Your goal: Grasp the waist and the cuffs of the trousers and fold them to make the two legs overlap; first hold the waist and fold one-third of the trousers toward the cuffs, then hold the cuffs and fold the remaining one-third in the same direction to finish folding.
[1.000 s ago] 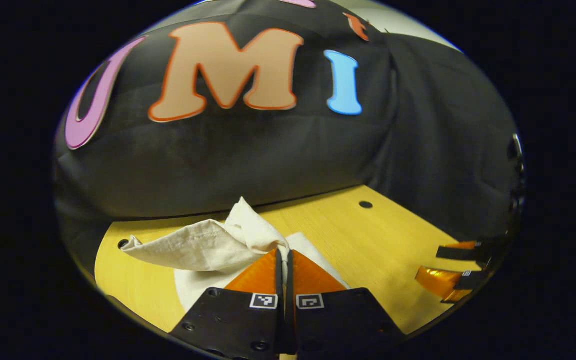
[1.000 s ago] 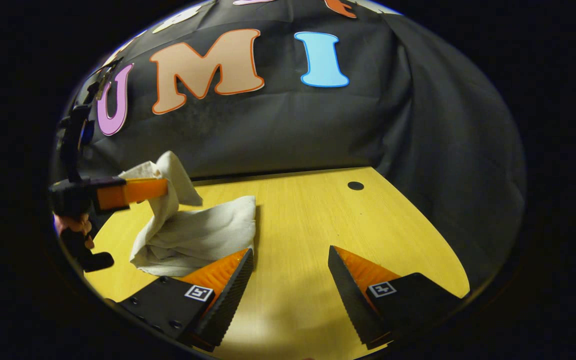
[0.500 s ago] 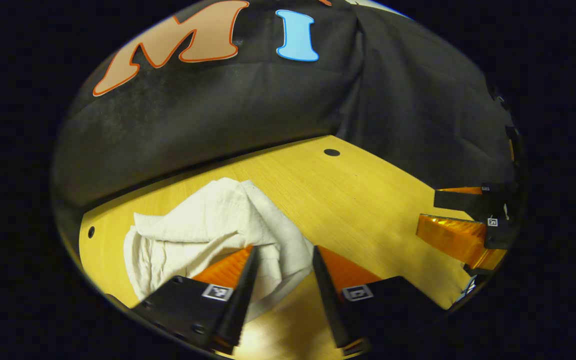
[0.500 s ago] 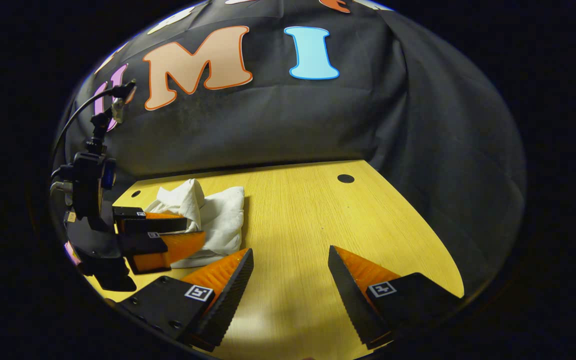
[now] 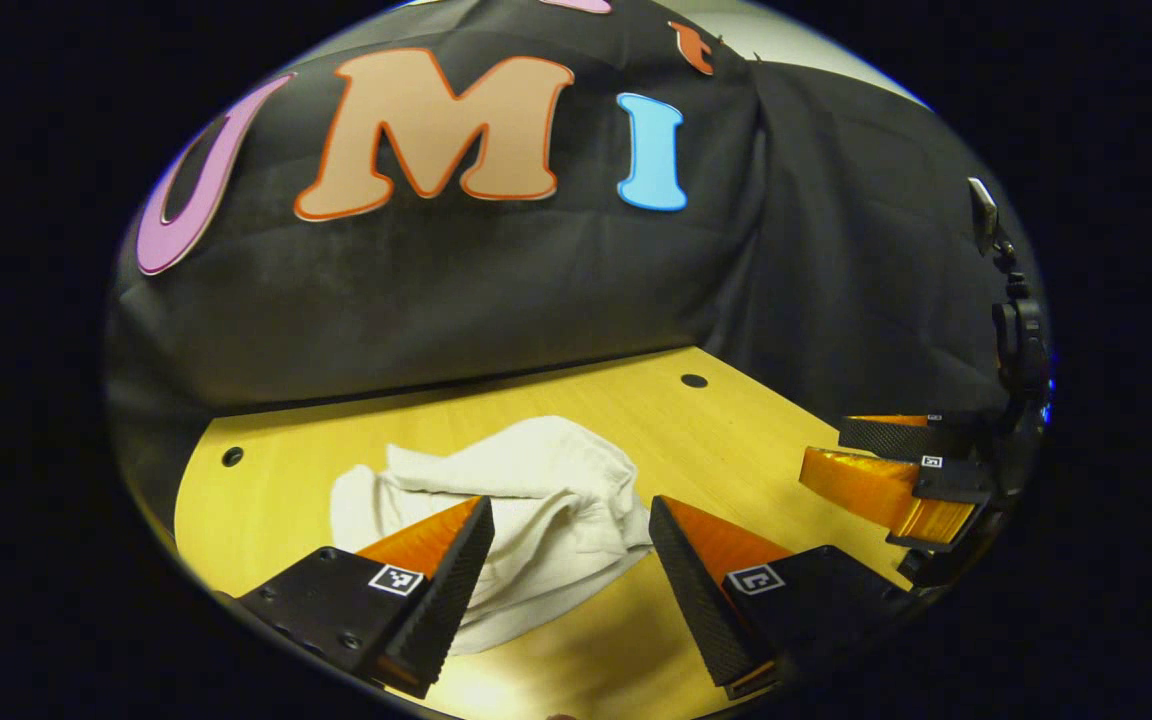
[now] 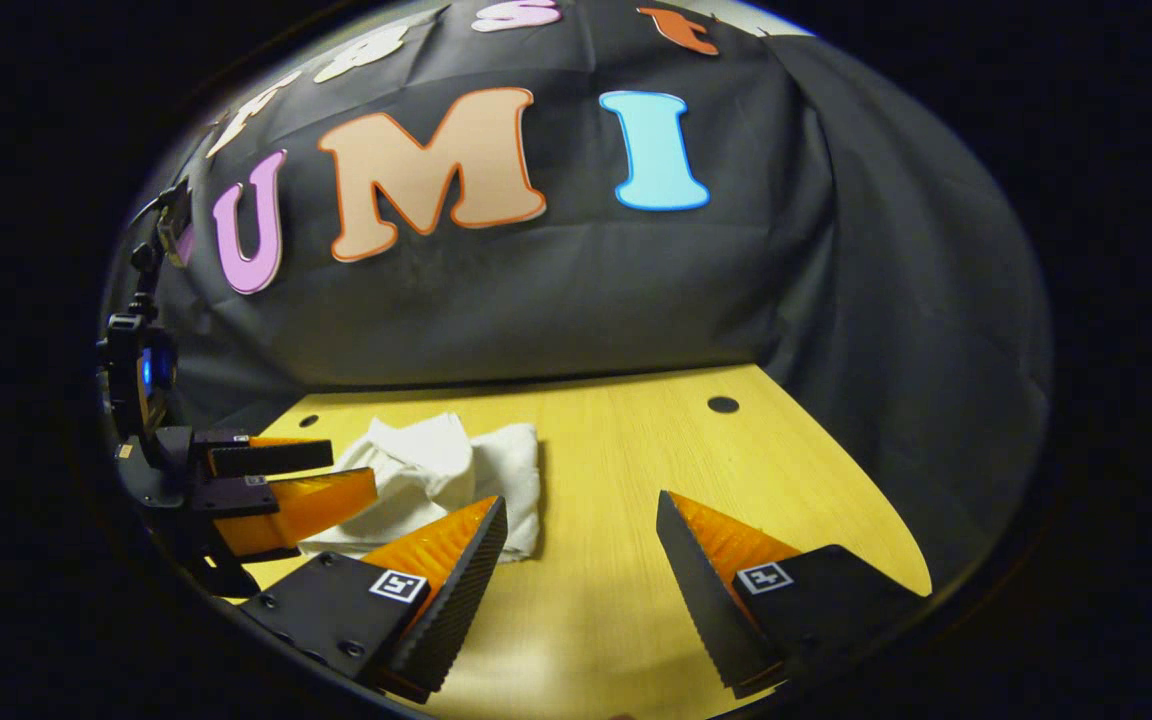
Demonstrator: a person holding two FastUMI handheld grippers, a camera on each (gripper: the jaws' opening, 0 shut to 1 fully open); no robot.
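Observation:
The off-white trousers (image 5: 526,520) lie in a rumpled, folded bundle on the yellow wooden table (image 5: 736,440). My left gripper (image 5: 568,510) hangs open just above the bundle's near edge, holding nothing. In the right gripper view the trousers (image 6: 446,480) rest left of centre, past the left finger. My right gripper (image 6: 581,505) is open over bare table to the right of the bundle. The left gripper (image 6: 341,472) appears at the left of that view, beside the cloth. The right gripper (image 5: 821,445) appears at the right edge of the left gripper view.
The black cloth wall (image 6: 576,300) closes the table's far side and right side. Small round holes (image 6: 723,404) sit in the tabletop near the back corners. Bare tabletop stretches right of the bundle (image 6: 696,460).
My left gripper let go of the trousers and opened wide; the lifted cloth dropped onto the bundle on the table. The left gripper then drew back a little. My right gripper stayed open.

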